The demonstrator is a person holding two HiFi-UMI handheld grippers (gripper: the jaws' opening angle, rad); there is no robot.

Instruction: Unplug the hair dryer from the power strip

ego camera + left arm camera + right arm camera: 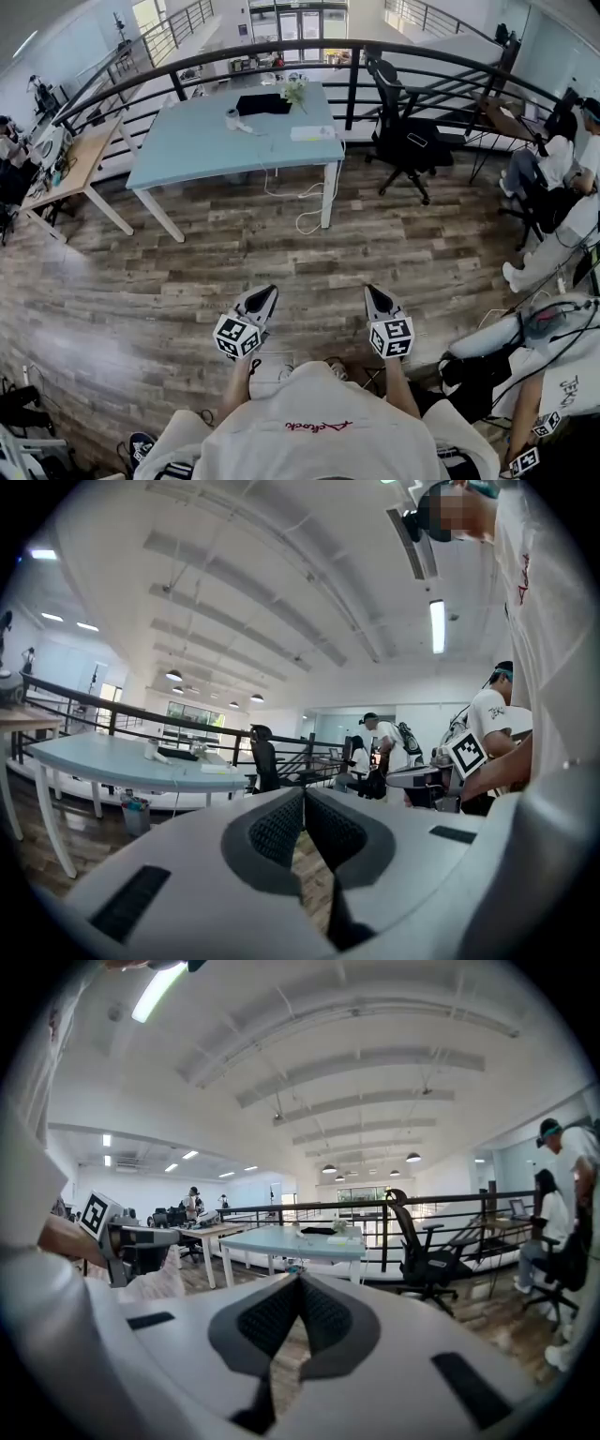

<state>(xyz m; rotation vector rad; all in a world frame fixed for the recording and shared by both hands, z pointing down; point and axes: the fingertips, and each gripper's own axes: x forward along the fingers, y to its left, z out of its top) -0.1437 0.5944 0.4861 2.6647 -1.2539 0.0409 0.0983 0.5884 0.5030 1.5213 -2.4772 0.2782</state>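
Blue bench point(187, 141) carries the dryer point(236, 121), with the white strip point(312, 133) near it, well away from the person. The left claw point(268, 291) and right claw point(371, 290) are closed and empty at the waist, probably because nothing is within reach yet.

The room is bright. Long ceiling lamps point(438, 625) glow white, and daylight comes in through the far windows point(302, 22). Every picture bends round at its edges, and the two gripper views have black corners.
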